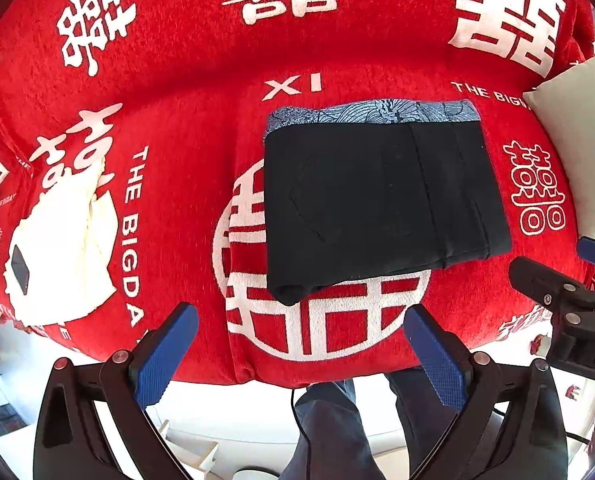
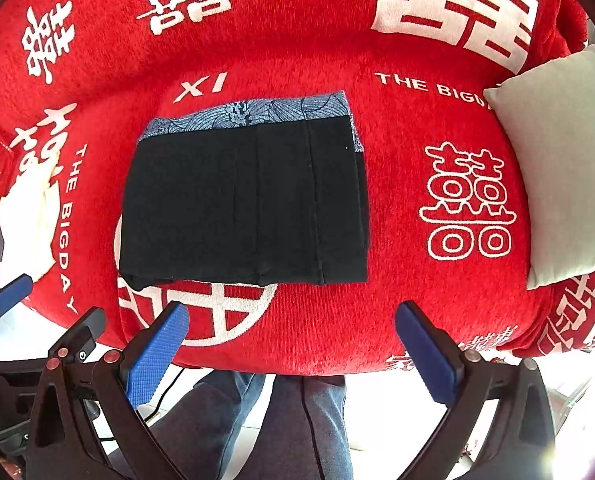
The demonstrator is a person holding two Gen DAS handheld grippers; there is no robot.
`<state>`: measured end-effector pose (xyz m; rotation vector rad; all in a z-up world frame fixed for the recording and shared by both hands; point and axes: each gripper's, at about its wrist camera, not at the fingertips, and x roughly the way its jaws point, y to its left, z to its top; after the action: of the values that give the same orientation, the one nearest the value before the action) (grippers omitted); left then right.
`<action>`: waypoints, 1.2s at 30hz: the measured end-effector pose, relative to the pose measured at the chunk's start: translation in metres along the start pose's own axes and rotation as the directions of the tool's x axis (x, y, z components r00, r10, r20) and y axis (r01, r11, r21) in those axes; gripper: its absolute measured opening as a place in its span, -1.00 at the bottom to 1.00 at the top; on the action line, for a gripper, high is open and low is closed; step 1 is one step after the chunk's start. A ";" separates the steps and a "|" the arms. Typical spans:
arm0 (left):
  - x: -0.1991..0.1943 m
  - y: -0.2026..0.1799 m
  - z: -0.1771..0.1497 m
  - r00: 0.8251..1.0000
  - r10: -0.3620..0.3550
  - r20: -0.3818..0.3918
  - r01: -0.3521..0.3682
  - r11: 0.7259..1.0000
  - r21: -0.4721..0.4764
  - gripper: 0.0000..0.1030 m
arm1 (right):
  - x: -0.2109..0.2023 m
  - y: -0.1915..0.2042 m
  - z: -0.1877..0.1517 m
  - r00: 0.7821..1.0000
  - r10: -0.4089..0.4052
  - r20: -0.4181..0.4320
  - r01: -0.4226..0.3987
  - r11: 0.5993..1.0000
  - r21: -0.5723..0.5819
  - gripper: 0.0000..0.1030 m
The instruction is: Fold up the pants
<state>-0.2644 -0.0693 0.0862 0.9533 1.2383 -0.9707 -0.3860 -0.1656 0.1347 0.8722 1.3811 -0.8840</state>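
Left wrist view: folded black cotton pants [image 1: 381,204], a flat rectangle, lie on nubby red fabric sofa [image 1: 201,128]; both grippers' [image 1: 301,340] [image 2: 293,340] ribbed blue fingers [image 1: 165,356] spread apart, empty.

Left black plastic two-finger gripper [image 1: 301,340]: blue cross-hatched rubber pads [image 1: 165,356], silver round rivets at the pivots. Right black plastic two-finger gripper [image 2: 293,344]: built alike. Person's blue denim trouser legs [image 2: 297,420], thin black cable [image 2: 309,428] across them.
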 end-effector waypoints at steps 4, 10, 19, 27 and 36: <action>-0.001 0.000 0.000 1.000 0.001 0.003 -0.001 1.000 -0.001 1.00 | 0.000 0.000 0.001 1.000 -0.002 0.000 0.002 1.000 -0.004 1.00; -0.002 -0.002 0.000 1.000 0.002 0.006 -0.002 1.000 0.002 1.00 | -0.001 0.002 0.000 1.000 -0.003 -0.002 0.003 1.000 -0.009 1.00; -0.002 -0.005 0.001 1.000 -0.004 0.008 0.004 1.000 0.005 1.00 | 0.000 0.002 0.001 1.000 -0.001 -0.002 0.001 1.000 -0.008 1.00; 0.000 -0.006 0.002 1.000 -0.004 0.001 0.004 1.000 -0.001 1.00 | 0.000 0.003 0.004 1.000 -0.004 -0.003 0.004 1.000 -0.015 1.00; 0.003 -0.005 0.003 1.000 -0.013 -0.005 0.013 1.000 -0.001 1.00 | 0.002 0.007 0.004 1.000 -0.007 -0.009 0.007 1.000 -0.026 1.00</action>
<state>-0.2681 -0.0735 0.0834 0.9485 1.2501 -0.9790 -0.3775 -0.1663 0.1326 0.8528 1.4010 -0.8667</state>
